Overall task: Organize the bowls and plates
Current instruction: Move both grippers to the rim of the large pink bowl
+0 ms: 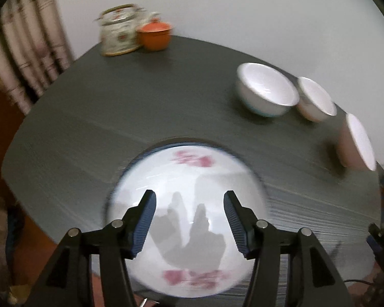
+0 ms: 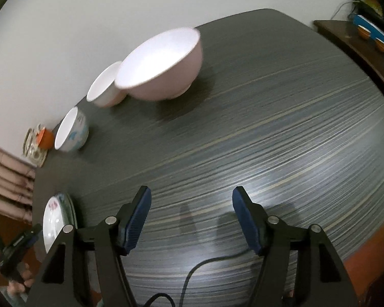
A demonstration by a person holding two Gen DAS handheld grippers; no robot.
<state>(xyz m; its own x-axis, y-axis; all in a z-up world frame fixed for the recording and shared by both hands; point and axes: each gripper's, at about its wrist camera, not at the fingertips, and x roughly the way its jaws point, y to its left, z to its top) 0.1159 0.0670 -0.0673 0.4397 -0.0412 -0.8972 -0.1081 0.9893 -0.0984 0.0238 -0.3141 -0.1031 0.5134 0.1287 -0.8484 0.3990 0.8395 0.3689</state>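
A white plate with pink flowers point(image 1: 187, 179) lies at the near edge of the dark table point(image 1: 115, 107). My left gripper point(image 1: 189, 193) hangs over it, open, with nothing between its blue pads and its shadow on the plate. The same plate point(image 2: 56, 220) shows at the lower left of the right wrist view, seemingly on top of another. Along the wall stand a white bowl with blue pattern point(image 2: 71, 130), a small white bowl point(image 2: 105, 85) and a large pink bowl point(image 2: 163, 61). My right gripper point(image 2: 192, 189) is open over bare table, well short of the bowls.
A patterned teapot point(image 1: 117, 30) and an orange lidded cup point(image 1: 155, 35) stand at the table's far left corner, by a curtain point(image 1: 25, 51). A dark side shelf point(image 2: 358, 41) with small orange cups is at the right. A black cable point(image 2: 192, 273) runs under the right gripper.
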